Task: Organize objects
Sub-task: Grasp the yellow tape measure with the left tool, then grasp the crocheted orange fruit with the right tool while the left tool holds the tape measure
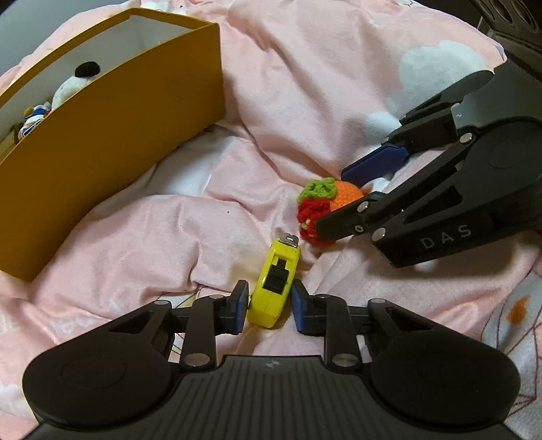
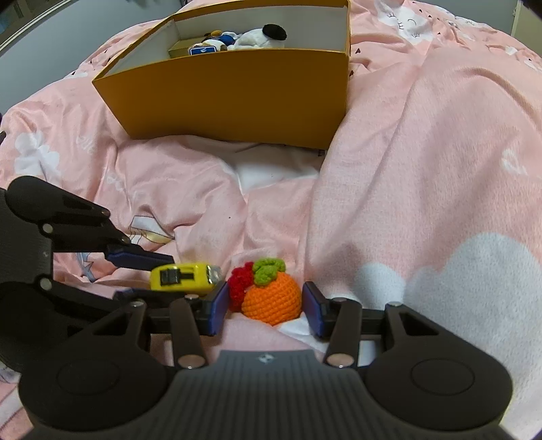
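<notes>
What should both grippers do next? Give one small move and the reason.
Probably close both. The left gripper straddles the yellow tape measure with small gaps, and the right gripper brackets the crocheted orange, still open. The yellow box waits beyond.

You can see a soft pink blanket [image 2: 423,162] spread over the bed, all bumpy with folds. It has white cloud shapes [image 2: 474,277] on it and little bunny faces [image 2: 404,23] near the far edge. A white patch [image 2: 271,172] peeks out between the folds; it may be a sheet underneath, but it's hard to tell.
</notes>
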`<state>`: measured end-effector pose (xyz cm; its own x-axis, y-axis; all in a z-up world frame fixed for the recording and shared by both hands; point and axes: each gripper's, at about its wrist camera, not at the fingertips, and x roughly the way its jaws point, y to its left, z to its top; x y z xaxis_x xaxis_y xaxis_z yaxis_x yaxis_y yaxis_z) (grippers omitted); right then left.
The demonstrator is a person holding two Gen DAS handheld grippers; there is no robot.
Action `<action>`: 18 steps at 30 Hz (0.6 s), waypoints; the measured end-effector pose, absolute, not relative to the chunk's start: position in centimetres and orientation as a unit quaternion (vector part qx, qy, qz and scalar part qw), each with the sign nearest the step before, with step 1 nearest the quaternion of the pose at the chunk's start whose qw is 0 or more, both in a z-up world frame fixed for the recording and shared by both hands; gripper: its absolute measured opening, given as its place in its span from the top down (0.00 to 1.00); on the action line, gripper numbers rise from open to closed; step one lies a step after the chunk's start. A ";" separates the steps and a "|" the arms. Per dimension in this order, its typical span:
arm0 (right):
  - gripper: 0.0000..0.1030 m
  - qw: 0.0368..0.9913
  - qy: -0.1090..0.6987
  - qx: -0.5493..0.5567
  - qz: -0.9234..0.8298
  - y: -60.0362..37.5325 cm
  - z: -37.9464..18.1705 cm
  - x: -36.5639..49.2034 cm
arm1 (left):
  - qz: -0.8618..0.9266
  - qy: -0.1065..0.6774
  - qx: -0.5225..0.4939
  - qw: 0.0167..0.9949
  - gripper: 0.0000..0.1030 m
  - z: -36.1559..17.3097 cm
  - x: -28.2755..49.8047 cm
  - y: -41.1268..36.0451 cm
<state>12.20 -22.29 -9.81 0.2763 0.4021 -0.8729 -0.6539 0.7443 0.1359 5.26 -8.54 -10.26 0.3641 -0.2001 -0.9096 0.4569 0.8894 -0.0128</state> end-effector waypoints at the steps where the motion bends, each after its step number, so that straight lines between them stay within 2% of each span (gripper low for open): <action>1: 0.52 0.789 0.500 -0.126 0.335 -22.3 -9.8 12.2 | -0.204 0.529 0.121 0.815 0.71 -10.4 5.4 -8.6; 10: 0.52 0.790 0.497 -0.124 0.335 -22.2 -9.8 12.2 | -0.196 0.524 0.100 0.823 0.75 -10.8 5.9 -8.2; 14: 0.53 0.793 0.489 -0.120 0.344 -22.3 -9.3 12.1 | -0.185 0.514 0.050 0.836 0.79 -9.8 5.9 -6.5; 18: 0.60 0.798 0.478 -0.101 0.352 -22.5 -8.3 12.6 | -0.174 0.502 -0.015 0.847 0.79 -8.5 6.2 -4.2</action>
<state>12.60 -22.52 -8.27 0.2942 0.4659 -0.8345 -0.6587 0.7315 0.1761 6.20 -4.18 -8.53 0.4359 -0.3090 -0.8453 0.2798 0.9392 -0.1990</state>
